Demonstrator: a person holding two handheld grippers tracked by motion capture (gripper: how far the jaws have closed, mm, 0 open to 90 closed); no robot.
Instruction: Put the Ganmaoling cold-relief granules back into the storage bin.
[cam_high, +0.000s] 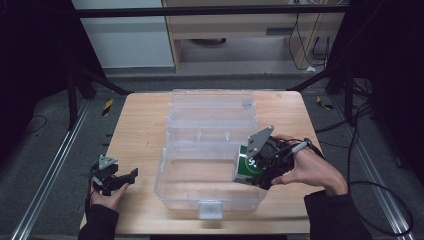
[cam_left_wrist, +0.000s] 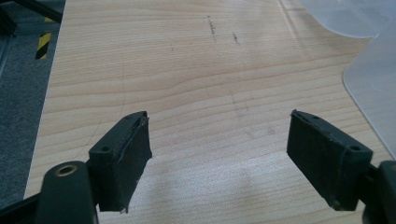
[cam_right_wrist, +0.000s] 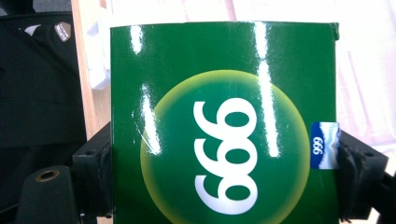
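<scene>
High view: a light wooden table (cam_high: 140, 130) carries a clear plastic storage box (cam_high: 172, 187) with its hinged lid laid open toward the far edge. The right gripper (cam_high: 250, 167), in the person's right hand (cam_high: 310, 170), grips a glossy green cardboard carton (cam_high: 246, 169) w/ white print, held tilted over the box's right side, near its front right corner. Left gripper (cam_high: 131, 176) sits near the table's front left corner, well apart from the box. Step in hand, as I judge it: carrying the carton into the box. Next move calls for lowering it to the box floor, clear of the right wall, then releasing.

Left gripper view: two black jaws w/ rough, felt-like pads (cam_left_wrist: 133, 156) stand wide apart, nothing between them; bare wood grain below, translucent box edge (cam_left_wrist: 373, 88) at right.

Right gripper view: carton face (cam_right_wrist: 224, 130) is flat, shiny, w/ light streaks; a yellow-green circle bears white digits, and a small blue label (cam_right_wrist: 323, 145) sits at its right edge. Jaws are clenched on both side edges of the carton.
</scene>
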